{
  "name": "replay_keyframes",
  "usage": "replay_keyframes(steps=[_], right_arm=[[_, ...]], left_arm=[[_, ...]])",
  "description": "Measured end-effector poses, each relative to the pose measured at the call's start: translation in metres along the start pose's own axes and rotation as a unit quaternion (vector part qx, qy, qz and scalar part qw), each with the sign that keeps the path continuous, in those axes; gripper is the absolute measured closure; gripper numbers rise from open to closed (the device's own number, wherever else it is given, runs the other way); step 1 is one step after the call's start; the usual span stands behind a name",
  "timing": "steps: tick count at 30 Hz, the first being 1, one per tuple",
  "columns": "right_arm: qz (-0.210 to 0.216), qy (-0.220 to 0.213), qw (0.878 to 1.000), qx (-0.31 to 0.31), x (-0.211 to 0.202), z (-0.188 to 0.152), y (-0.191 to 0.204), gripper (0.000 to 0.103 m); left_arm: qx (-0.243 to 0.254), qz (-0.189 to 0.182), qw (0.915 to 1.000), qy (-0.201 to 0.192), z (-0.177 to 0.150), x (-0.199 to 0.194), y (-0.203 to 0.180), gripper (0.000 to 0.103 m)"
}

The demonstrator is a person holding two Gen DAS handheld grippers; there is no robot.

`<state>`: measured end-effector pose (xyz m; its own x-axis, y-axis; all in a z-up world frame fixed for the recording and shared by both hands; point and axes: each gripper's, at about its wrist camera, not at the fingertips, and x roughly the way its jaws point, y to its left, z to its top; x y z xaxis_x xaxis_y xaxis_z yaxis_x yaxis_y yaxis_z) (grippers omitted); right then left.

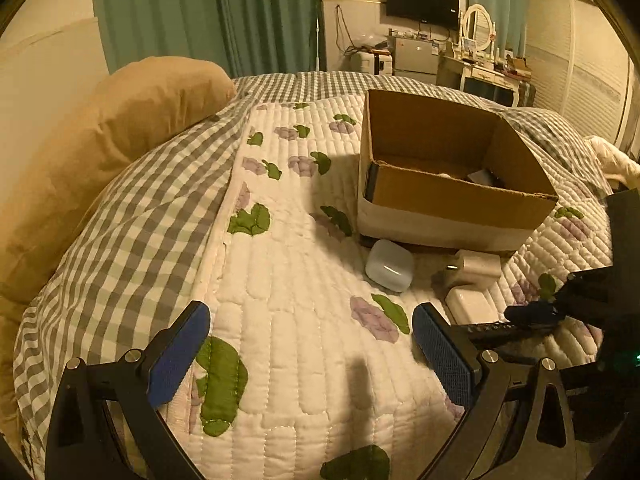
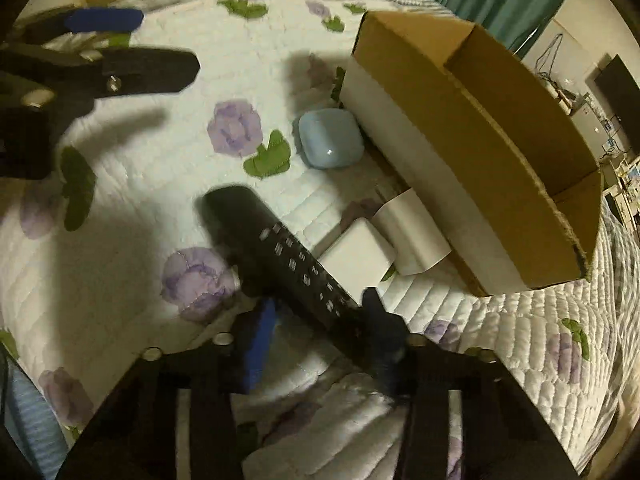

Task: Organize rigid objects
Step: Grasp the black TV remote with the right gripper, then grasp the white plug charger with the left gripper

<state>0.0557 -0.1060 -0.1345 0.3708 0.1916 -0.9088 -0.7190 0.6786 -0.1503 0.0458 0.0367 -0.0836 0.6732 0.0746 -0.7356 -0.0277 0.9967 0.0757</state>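
An open cardboard box [image 1: 460, 196] sits on the quilted bed; it also shows in the right wrist view [image 2: 480, 140]. In front of it lie a pale blue earbud case [image 1: 389, 266] [image 2: 328, 138] and two white chargers [image 1: 476, 268] [image 2: 360, 258]. My right gripper [image 2: 320, 320] is shut on a black remote control [image 2: 276, 252], which points away over the quilt. My left gripper [image 1: 312, 344] is open and empty over the quilt, left of the small items. The right gripper [image 1: 532, 314] with the remote [image 1: 496, 330] shows at the right of the left wrist view.
A tan pillow [image 1: 132, 120] and grey checked bedding [image 1: 140, 200] lie to the left. Green curtains [image 1: 208, 12], a wall TV [image 1: 422, 2] and a cluttered dresser [image 1: 480, 64] stand beyond the bed. Something lies inside the box, partly hidden.
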Motion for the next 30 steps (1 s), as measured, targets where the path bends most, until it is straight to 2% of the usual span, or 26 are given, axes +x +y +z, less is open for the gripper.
replay_keyframes(steps=[6, 10, 15, 20, 24, 30], right_arm=[[0.012, -0.056, 0.998, 0.037, -0.033, 0.003, -0.018, 0.086], [0.014, -0.08, 0.995, 0.065, -0.046, 0.01, -0.029, 0.086], [0.002, -0.109, 0.989, 0.096, -0.068, -0.004, -0.034, 0.086], [-0.017, -0.141, 0.981, 0.131, -0.094, -0.017, -0.051, 0.087], [-0.039, -0.137, 0.977, 0.159, -0.098, -0.027, -0.07, 0.087], [-0.026, -0.138, 0.973, 0.181, -0.089, -0.034, -0.08, 0.087]], left_arm=[[-0.008, 0.007, 0.9999, -0.006, 0.011, 0.0, -0.002, 0.0], [-0.015, 0.005, 0.9998, -0.011, 0.019, -0.003, -0.003, 0.0], [0.0, -0.002, 1.0, -0.008, 0.022, 0.001, -0.019, 0.0], [0.021, -0.028, 0.9993, 0.012, 0.019, 0.014, -0.048, 0.0], [0.037, -0.058, 0.9969, 0.039, 0.013, 0.031, -0.079, 0.0], [0.053, -0.085, 0.9921, 0.076, 0.0, 0.06, -0.116, 0.004]])
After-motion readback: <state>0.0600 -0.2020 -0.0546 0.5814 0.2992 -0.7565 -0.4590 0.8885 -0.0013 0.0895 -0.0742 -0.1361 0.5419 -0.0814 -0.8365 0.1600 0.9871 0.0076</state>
